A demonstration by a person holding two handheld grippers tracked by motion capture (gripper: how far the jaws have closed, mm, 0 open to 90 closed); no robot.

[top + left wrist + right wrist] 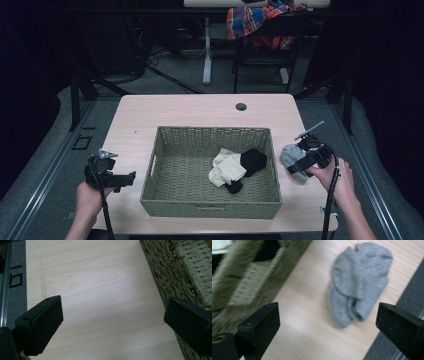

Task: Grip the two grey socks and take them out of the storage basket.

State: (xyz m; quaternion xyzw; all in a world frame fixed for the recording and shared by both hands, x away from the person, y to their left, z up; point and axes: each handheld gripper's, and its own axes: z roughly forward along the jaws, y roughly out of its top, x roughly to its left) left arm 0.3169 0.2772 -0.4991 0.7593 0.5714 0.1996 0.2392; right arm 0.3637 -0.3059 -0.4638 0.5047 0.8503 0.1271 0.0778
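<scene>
My right gripper (pixel 327 322) has its jaws spread wide with nothing between them, hanging over the grey sock (pixel 358 282) that lies on the pale wood-grain table (pixel 307 322) near its right edge, just beside the basket (pixel 210 202). The sock is soft knit, crumpled and folded on itself, its long axis running roughly from the table's near edge toward the far one. The basket is olive woven wicker, rectangular, holding cream socks (pixel 227 169) and black socks (pixel 253 161). My left gripper (pixel 112 322) is also spread and empty, over bare table at the basket's left wall.
</scene>
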